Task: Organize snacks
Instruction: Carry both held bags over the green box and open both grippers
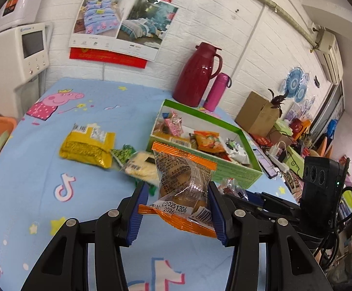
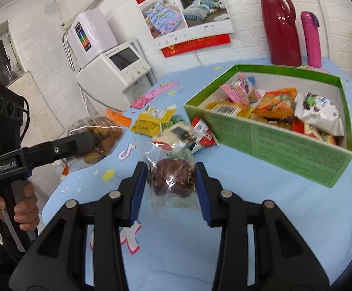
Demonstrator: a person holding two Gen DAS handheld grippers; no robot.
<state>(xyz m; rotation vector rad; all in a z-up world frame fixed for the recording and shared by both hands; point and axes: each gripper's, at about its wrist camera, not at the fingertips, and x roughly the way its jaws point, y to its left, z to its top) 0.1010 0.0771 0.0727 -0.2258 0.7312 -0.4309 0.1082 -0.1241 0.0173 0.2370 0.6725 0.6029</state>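
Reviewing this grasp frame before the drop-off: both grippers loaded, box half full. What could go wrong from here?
1. The left gripper pinches the orange-edged pastry pack by crinkly film only; it might slip or twist.
2. The right gripper squeezes the dark cake itself, so it may get crushed.
3. The green box is already crowded, and both grippers are close together, so they could collide at the box.

Orange-edged clear pastry packet point(image 1: 184, 189) held upright; clear brown-cake packet point(image 2: 172, 178) near green box point(image 2: 285, 143).
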